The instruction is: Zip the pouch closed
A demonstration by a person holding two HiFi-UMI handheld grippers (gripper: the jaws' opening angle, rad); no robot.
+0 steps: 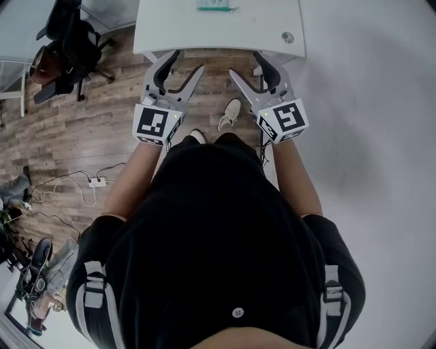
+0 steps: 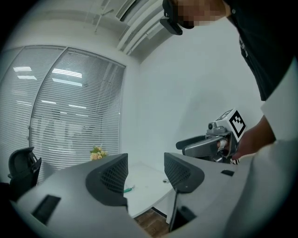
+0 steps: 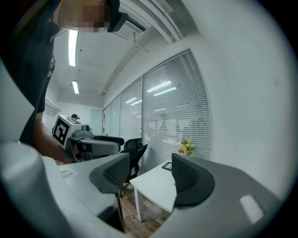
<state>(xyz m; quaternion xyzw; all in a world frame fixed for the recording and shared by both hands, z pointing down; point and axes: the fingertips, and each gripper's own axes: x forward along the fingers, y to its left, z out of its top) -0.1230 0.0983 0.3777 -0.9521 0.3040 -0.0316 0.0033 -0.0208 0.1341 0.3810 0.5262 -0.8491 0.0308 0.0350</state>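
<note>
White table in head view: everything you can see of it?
The white table stands ahead of the person, on wood floor; top smooth, matte-looking. A small teal item lies at its far edge, a round grey disc near the right front corner. The left gripper and right gripper hang before it, both open and empty, not touching it.

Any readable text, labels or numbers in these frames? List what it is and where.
No readable text in any view.
Marker cube on the left gripper: black-and-white square pattern only, no letters.
Marker cube on the right gripper: likewise pattern only.
Green item on the white table: any print is too small to read.
</note>
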